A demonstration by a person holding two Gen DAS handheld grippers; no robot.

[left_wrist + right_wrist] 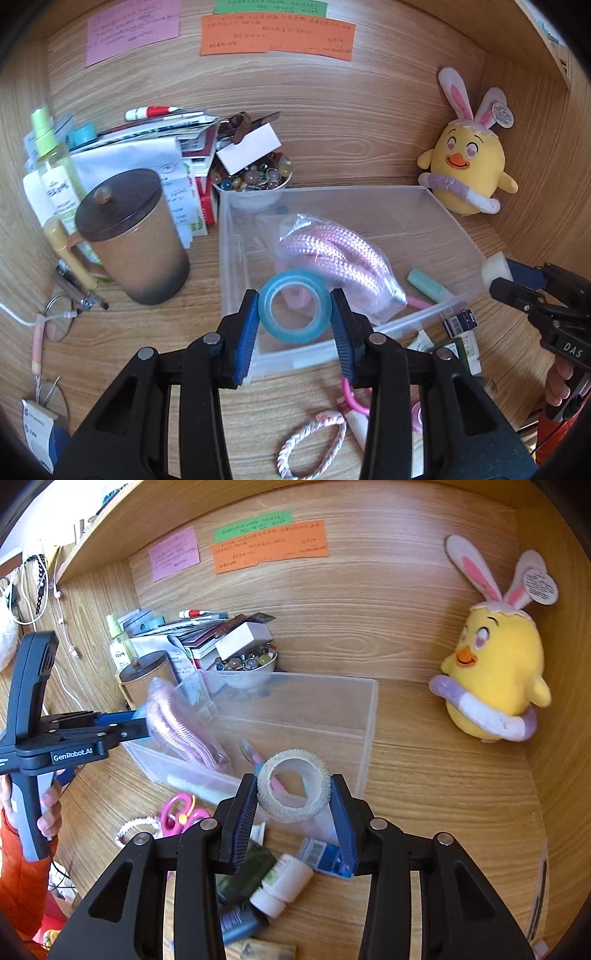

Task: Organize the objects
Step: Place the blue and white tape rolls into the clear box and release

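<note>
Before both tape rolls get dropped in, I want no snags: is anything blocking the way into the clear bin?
Nothing visible does. The blue tape roll and white tape roll hang over the clear bin, which is open-topped; only the bagged pink rope fills its middle.

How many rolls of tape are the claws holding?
2. A blue tape roll sits pinched in the left claw above the clear box. A white tape roll sits in the right claw. More rolls may hide in the clutter.
</note>
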